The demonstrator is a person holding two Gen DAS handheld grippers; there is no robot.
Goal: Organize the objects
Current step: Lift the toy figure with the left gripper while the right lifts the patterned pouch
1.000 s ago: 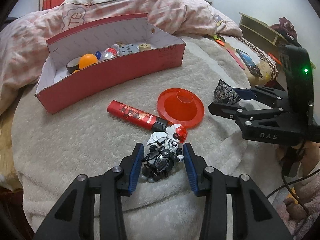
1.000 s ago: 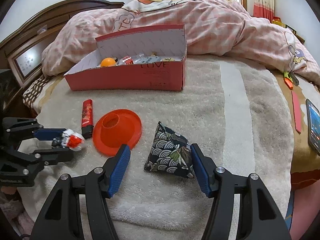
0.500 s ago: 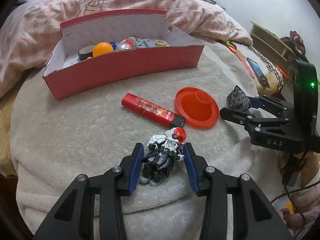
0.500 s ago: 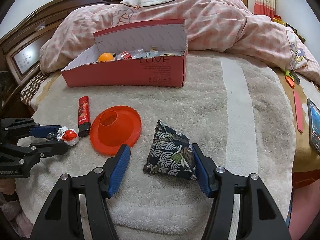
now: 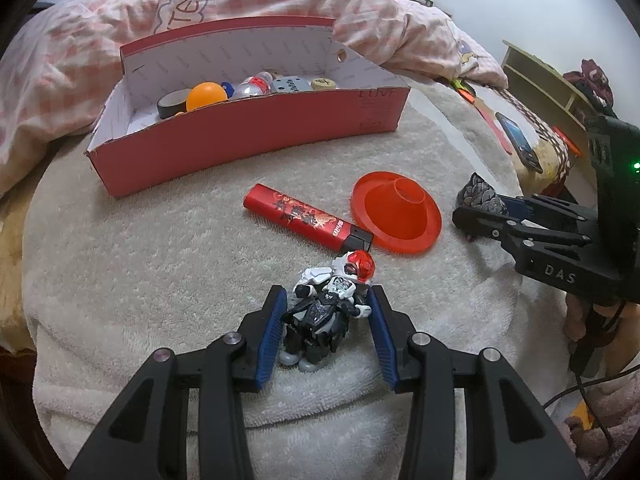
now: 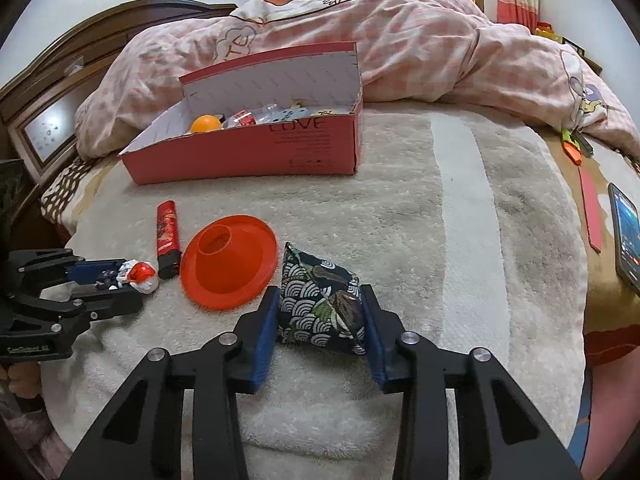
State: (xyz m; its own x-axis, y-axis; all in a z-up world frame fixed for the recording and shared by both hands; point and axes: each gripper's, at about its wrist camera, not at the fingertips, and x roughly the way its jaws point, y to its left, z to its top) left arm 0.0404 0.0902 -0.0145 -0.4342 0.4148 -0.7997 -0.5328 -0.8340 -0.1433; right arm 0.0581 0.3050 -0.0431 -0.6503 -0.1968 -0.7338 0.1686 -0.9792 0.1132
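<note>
A small toy figure (image 5: pixel 324 312) with a red helmet lies on the pale towel, and my left gripper (image 5: pixel 326 300) is shut on it, its blue pads against both sides. The right wrist view shows that same gripper (image 6: pixel 132 284) and figure (image 6: pixel 138 276) low at the left. My right gripper (image 6: pixel 320 294) is closing its jaws on a dark wave-patterned beanbag (image 6: pixel 320 300), and both pads press its sides. A red open box (image 5: pixel 248 128) holding several small items stands at the back.
A red lighter (image 5: pixel 300 216) and an orange cone disc (image 5: pixel 396 212) lie between the figure and the box. A phone (image 6: pixel 624 236) and red strips rest at the right bed edge. A pink checked quilt (image 6: pixel 400 40) is piled behind the box.
The right gripper's jaws have come in from wide apart to touch the beanbag's sides. The left view has rolled slightly, with the figure still between the left fingers.
</note>
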